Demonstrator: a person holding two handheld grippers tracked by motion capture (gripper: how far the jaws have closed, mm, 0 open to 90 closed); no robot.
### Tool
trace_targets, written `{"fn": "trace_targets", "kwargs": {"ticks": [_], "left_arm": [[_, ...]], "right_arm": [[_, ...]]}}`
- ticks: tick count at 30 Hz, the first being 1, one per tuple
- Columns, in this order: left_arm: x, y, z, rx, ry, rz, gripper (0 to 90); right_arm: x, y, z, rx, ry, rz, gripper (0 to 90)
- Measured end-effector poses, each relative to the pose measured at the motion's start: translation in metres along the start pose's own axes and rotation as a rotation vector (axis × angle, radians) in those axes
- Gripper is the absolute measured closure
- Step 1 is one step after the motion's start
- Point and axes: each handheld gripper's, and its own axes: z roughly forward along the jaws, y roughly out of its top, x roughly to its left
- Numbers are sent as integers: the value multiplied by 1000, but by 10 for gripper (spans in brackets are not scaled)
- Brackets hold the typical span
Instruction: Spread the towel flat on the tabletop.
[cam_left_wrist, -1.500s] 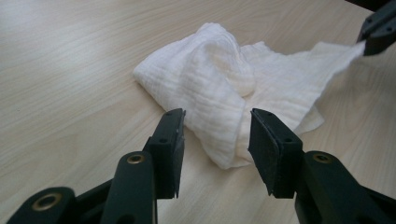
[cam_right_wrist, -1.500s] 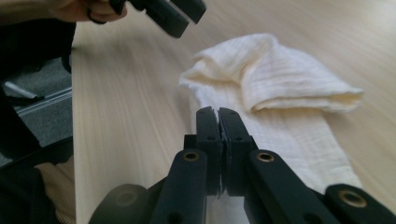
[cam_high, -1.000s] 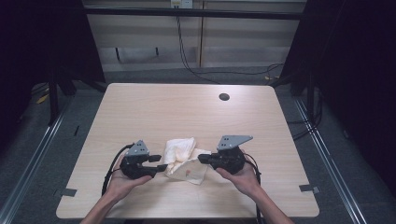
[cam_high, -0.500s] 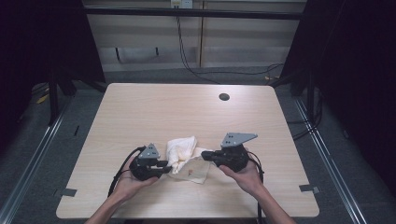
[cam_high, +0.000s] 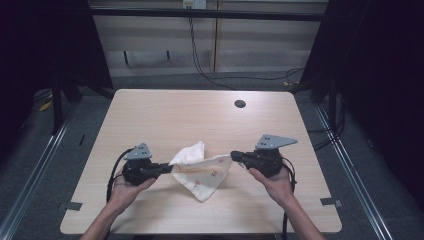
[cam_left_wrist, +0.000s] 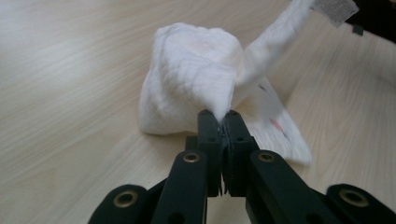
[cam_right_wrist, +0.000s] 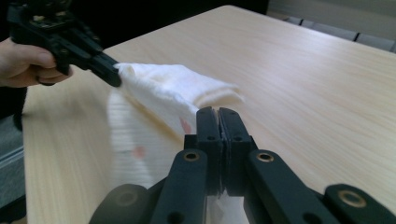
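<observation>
A white cloth (cam_high: 200, 172) with small red marks hangs stretched between my two grippers over the near half of the table, its lower corner sagging toward the wood. My left gripper (cam_high: 170, 168) has just been closing, and its jaws are now shut on the cloth's left corner. In the left gripper view the bunched cloth (cam_left_wrist: 191, 79) rises straight out of the pinched fingertips (cam_left_wrist: 223, 116). My right gripper (cam_high: 234, 156) is shut on the opposite corner. In the right gripper view the cloth (cam_right_wrist: 168, 91) runs from its fingertips (cam_right_wrist: 218, 112) to the far left gripper (cam_right_wrist: 109, 72).
The light wooden table (cam_high: 165, 115) has a dark round hole (cam_high: 240, 104) near its far edge. Black cables trail from both grippers toward the person. Dark frame posts and floor rails stand around the table on both sides.
The left gripper closed its jaws on the cloth's left corner. Both hands rose slightly, the right hand moved right, and the cloth went from lying crumpled to being stretched between the grippers.
</observation>
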Motion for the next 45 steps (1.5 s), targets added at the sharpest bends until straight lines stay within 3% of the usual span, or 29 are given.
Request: {"fn": "trace_targets", "kwargs": {"ticks": [5,9,11,18,21,23,25,26,27,30,31,32,34,39,45], "left_arm": [[13,-4,-12,-22,12,-45,881],[17,-10,-13,-2,25,-61,881],[22,-19,-10,34,36,-75,880],[31,-30,-1,83,56,-118,833],[24,-26,-8,35,80,-79,756],[16,-20,-17,-14,79,-75,710],[11,-18,-19,-23,86,-57,687],[-2,-16,-19,-17,41,-10,700],[-8,-17,-16,-4,18,10,710],[-30,-23,8,98,-89,71,739],[-30,-23,8,98,-89,71,742],[-39,-28,21,159,-123,104,742],[-50,-31,35,206,-165,133,702],[-59,-35,45,234,-218,130,650],[-75,-40,49,266,-254,177,630]], "right_arm": [[-14,-3,-15,-5,-62,33,878],[-21,-9,-20,2,-90,53,879],[-27,-20,-23,24,-112,71,879],[-33,-37,-23,65,-121,96,879],[-32,-42,-18,94,-115,88,879],[-31,-45,-15,113,-114,89,878],[-30,-46,-13,120,-110,85,878],[-29,-47,-12,131,-109,77,878],[-28,-46,-12,128,-110,80,878],[-28,-47,-12,125,-109,82,878],[-28,-47,-12,125,-109,82,878],[-28,-47,-12,126,-107,83,878],[-27,-49,-11,123,-102,79,877],[-28,-53,-11,131,-98,88,877],[-28,-53,-11,129,-96,90,876]]}}
